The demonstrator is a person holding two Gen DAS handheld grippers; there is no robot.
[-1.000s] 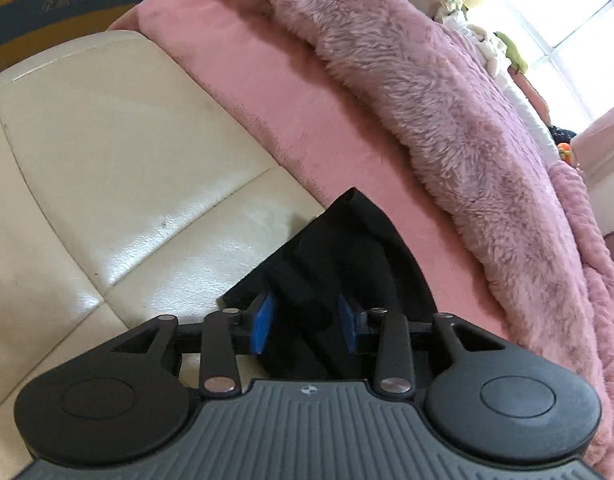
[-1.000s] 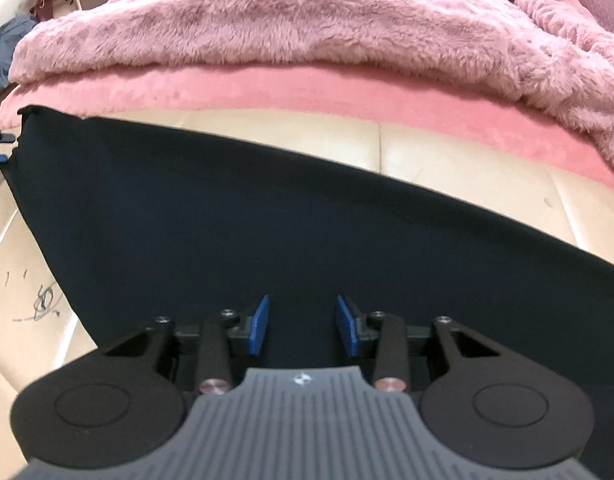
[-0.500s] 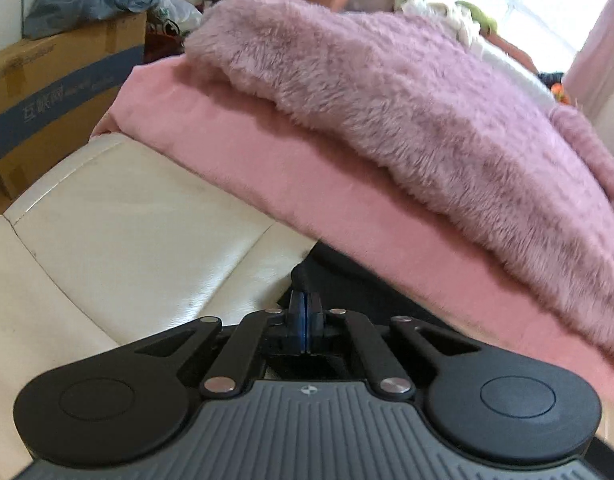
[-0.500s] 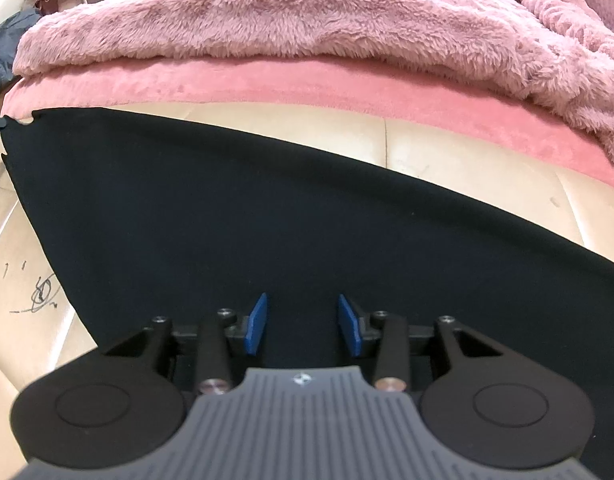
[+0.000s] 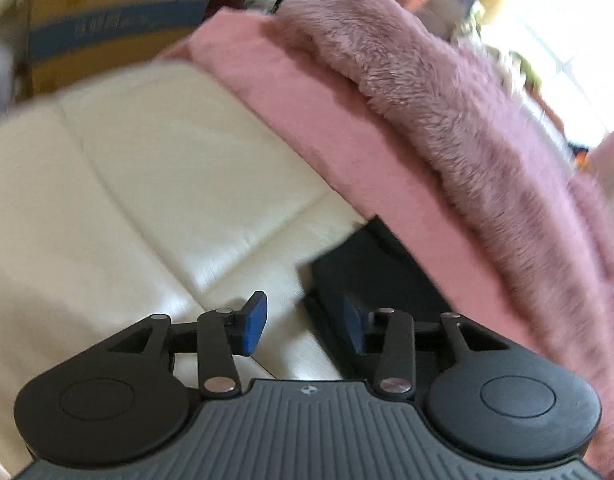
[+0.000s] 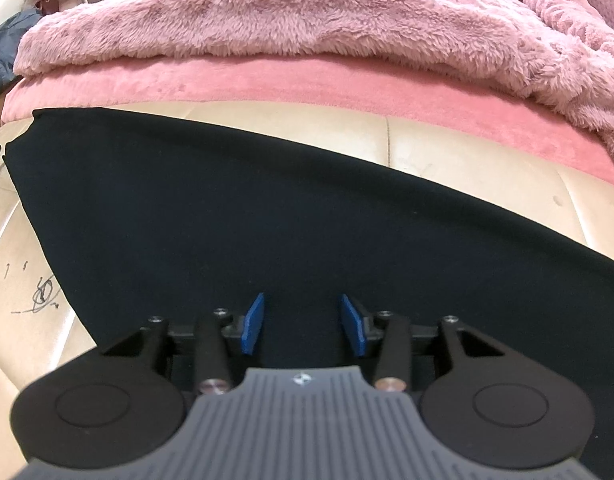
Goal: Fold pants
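Showing only leftward: cardboard box (image 5: 107, 28)

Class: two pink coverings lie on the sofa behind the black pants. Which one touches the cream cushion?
The smooth pink blanket: flat and short-napped, it meets the cream cushion. The fluffy mauve throw lies on top of it.

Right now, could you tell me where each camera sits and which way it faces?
Left wrist: behind the open left tool, facing the cream sofa and a corner of the black pants.
Right wrist: behind the open right tool, low over the spread pants.
Shared: pants, sofa, pink blanket, fuzzy throw.
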